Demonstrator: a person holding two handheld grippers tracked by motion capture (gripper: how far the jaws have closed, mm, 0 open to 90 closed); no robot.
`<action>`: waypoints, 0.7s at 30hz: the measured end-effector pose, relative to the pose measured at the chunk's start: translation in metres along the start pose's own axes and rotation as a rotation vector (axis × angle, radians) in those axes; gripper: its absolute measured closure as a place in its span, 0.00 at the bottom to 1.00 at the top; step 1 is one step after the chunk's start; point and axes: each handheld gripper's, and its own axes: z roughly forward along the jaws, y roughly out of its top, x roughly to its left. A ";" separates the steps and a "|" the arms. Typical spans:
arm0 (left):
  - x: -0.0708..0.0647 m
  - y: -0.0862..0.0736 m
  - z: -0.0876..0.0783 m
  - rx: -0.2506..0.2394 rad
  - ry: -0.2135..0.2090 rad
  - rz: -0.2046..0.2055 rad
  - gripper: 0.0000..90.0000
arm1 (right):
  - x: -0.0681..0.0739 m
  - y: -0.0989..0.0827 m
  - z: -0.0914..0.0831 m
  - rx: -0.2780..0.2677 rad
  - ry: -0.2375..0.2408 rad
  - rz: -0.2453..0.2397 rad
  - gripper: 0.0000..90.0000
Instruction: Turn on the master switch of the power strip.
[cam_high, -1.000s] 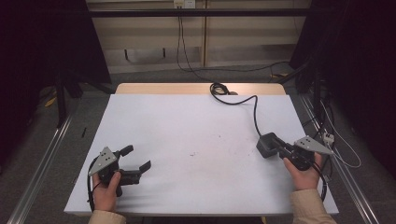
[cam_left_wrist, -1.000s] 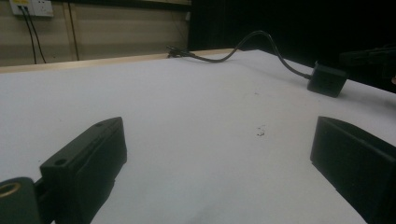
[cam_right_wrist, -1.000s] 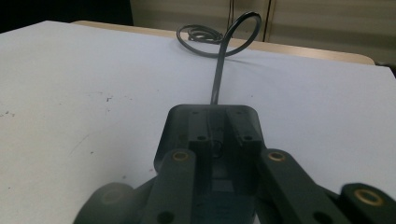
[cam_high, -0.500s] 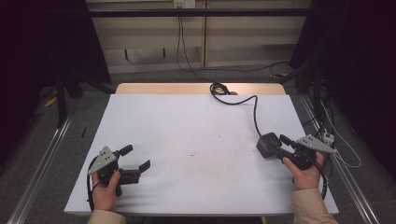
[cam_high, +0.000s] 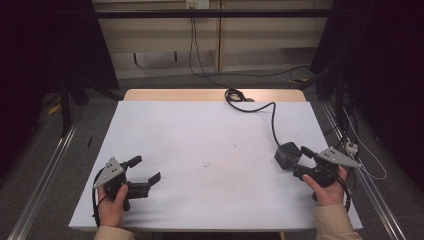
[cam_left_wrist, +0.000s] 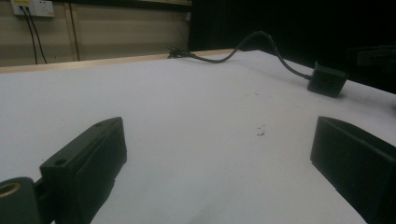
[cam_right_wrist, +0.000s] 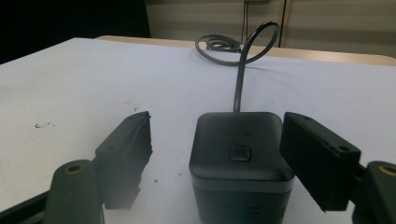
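A black cube-shaped adapter (cam_high: 287, 155) with a button on top (cam_right_wrist: 240, 154) rests on the white table (cam_high: 200, 135) at the right. Its dark cable (cam_high: 272, 115) runs to a coil at the far edge. My right gripper (cam_high: 299, 161) is open around the cube, and its jaws have just been opening. In the right gripper view (cam_right_wrist: 219, 122) the cube stands between them. The left jaw is clearly apart from it, and the right jaw is close beside it. My left gripper (cam_high: 146, 168) is open near the front left (cam_left_wrist: 218, 128), with nothing between its jaws.
The cable coil (cam_high: 232, 94) lies on the wooden strip at the table's far edge. A few dark specks (cam_high: 206, 165) mark the middle of the white top. Metal rails (cam_high: 50, 160) run along both sides of the table. Loose wires (cam_high: 360, 155) hang off the right edge.
My right gripper's jaws have spread apart around the black cube, which has stayed where it was. The left hand and its gripper have not moved.
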 end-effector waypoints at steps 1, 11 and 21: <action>0.000 0.000 0.000 0.001 -0.002 0.002 0.04 | 0.001 -0.001 0.000 -0.006 0.008 0.004 0.27; -0.001 0.001 0.003 0.002 -0.006 0.000 0.04 | 0.010 -0.005 -0.005 0.006 0.027 -0.011 0.19; 0.000 0.001 0.005 0.000 -0.009 -0.003 0.04 | 0.017 -0.009 -0.010 0.012 0.057 -0.011 0.17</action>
